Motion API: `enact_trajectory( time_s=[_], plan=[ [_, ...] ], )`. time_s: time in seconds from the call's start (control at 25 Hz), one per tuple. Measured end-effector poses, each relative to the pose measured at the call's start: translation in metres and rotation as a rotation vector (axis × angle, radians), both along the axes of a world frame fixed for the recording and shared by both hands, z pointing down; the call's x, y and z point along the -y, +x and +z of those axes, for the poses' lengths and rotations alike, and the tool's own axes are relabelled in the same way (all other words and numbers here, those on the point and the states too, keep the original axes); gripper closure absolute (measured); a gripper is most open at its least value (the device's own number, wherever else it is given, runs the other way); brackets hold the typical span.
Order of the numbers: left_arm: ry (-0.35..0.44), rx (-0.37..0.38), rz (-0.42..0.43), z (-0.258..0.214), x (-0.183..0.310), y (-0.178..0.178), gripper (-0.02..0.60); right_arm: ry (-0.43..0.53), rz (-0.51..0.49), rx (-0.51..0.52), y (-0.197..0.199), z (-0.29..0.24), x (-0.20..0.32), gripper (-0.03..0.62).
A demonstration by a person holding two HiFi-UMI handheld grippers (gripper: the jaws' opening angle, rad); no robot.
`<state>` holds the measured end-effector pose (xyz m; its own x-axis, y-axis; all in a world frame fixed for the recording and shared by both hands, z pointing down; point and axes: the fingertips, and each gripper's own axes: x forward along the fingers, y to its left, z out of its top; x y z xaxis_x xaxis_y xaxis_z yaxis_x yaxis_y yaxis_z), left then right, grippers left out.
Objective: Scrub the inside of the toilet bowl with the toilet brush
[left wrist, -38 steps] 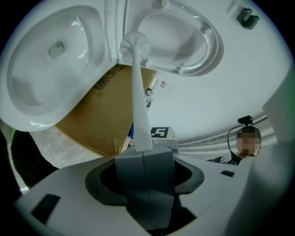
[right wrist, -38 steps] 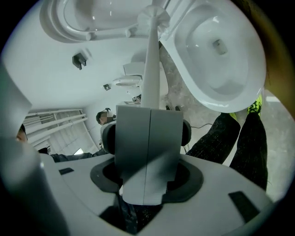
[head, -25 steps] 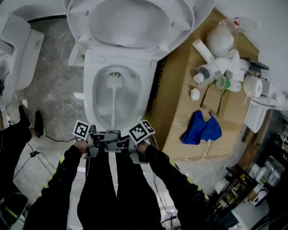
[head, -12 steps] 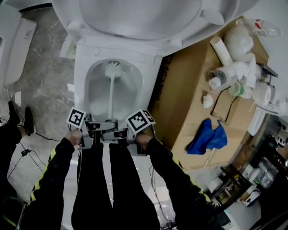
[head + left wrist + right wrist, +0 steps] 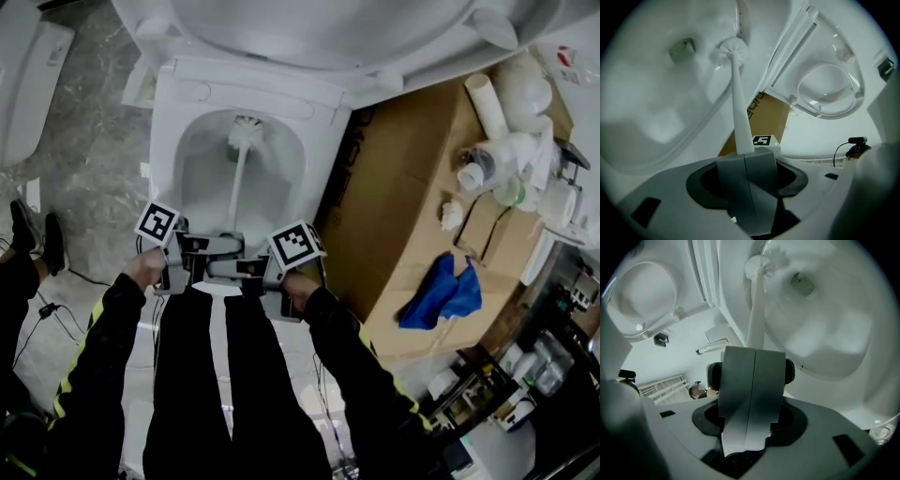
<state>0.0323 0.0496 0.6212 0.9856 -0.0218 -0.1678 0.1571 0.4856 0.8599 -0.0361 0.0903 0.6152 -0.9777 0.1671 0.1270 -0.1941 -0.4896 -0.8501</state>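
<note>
The white toilet bowl lies straight ahead with its seat and lid raised. A white toilet brush reaches into it, its bristle head against the far inner wall. My left gripper and right gripper sit side by side at the bowl's near rim, both shut on the brush handle. In the left gripper view the shaft rises from the shut left gripper to the head. The right gripper view shows the same shaft above the shut right gripper.
A flattened cardboard box lies right of the toilet with a blue cloth, bottles and paper rolls on it. Another white fixture stands at the left. A black shoe and a cable are on the grey floor.
The head view has shifted, so the toilet sits higher and further left in it. The brush shaft now leans slightly right, its head still at the far wall. Both grippers keep their hold.
</note>
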Motion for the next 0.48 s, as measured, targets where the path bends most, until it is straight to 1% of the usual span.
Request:
enact_trajectory(
  time_s=[0.2, 0.48],
  plan=[
    [0.012, 0.013, 0.033, 0.004, 0.006, 0.003, 0.336, 0.004, 0.05, 0.005, 0.001, 0.005, 0.01, 0.385],
    [-0.011, 0.021, 0.039, 0.003, 0.008, 0.007, 0.336, 0.007, 0.098, 0.021, 0.004, 0.001, 0.014, 0.385]
  ],
)
